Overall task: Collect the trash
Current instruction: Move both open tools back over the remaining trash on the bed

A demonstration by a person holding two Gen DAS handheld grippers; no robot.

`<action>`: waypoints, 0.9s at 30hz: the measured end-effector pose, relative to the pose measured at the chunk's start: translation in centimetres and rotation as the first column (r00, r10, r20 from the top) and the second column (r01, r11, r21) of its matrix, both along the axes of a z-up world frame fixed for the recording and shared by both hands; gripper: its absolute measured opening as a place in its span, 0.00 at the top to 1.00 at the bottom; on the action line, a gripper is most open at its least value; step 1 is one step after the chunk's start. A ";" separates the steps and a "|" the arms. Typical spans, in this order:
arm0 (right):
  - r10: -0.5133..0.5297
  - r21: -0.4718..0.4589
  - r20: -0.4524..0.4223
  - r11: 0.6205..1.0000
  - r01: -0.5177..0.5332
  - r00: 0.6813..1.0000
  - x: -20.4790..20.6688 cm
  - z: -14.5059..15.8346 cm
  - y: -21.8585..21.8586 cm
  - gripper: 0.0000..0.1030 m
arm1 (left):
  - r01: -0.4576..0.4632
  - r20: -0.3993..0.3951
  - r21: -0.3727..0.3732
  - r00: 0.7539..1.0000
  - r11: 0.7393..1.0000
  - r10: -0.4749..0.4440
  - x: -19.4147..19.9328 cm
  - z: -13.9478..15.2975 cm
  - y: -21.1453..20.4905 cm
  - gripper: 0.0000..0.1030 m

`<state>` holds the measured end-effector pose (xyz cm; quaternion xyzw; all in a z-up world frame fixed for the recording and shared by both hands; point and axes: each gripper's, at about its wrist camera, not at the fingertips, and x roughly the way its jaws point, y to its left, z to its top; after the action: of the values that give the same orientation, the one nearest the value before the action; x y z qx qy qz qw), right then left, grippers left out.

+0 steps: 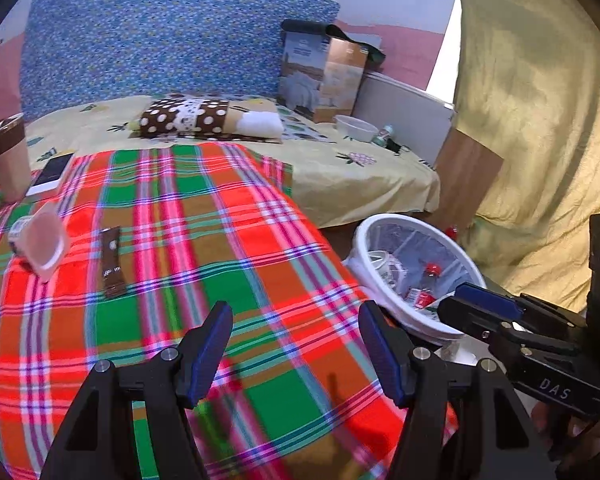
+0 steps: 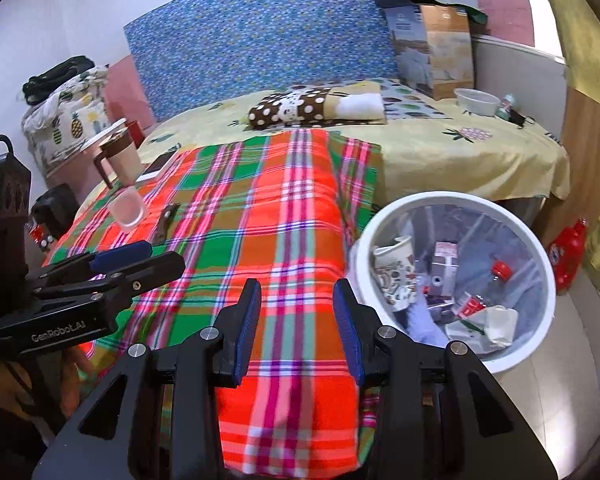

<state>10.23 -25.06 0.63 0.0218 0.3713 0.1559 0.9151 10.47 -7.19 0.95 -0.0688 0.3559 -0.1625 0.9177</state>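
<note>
A clear plastic cup (image 1: 44, 244) lies tilted on the plaid blanket (image 1: 188, 240) at the left, with a brown snack wrapper (image 1: 112, 262) beside it. Both also show in the right wrist view: the cup (image 2: 129, 210) and the wrapper (image 2: 166, 222). A white trash bin (image 2: 512, 360) stands on the floor right of the bed and holds a paper cup (image 2: 396, 276), a bottle with a red cap (image 2: 496, 280) and crumpled paper. My left gripper (image 1: 296, 344) is open and empty over the blanket. My right gripper (image 2: 298, 320) is open and empty next to the bin.
A lidded brown mug (image 2: 118, 160) and a phone (image 2: 156, 168) sit at the blanket's far left. A dotted pillow (image 2: 300, 108), a white bowl (image 2: 476, 102) and a box (image 2: 432, 48) lie at the bed's head. A red bottle (image 2: 568, 252) stands on the floor by the bin.
</note>
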 end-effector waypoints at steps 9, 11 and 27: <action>0.089 0.014 -0.035 0.996 -0.088 0.995 0.3 -0.8 2.8 0.61 | -0.079 -0.013 -0.003 0.997 0.997 0.079 -1.0 -0.6 3.4 0.37; 0.106 0.017 -0.039 0.994 -0.106 0.994 0.5 -0.9 3.4 0.61 | -0.104 -0.014 0.009 0.995 0.995 0.104 -1.3 -0.7 4.1 0.37; 0.222 0.036 -0.059 0.975 -0.220 0.973 2.6 -1.1 8.5 0.61 | -0.281 -0.028 0.016 0.959 0.959 0.282 -0.9 -1.3 11.7 0.37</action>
<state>12.83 -16.57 -0.49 -0.0012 0.3976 0.2614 0.8795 9.58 4.47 -0.36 -0.1157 0.3573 -0.0272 0.9264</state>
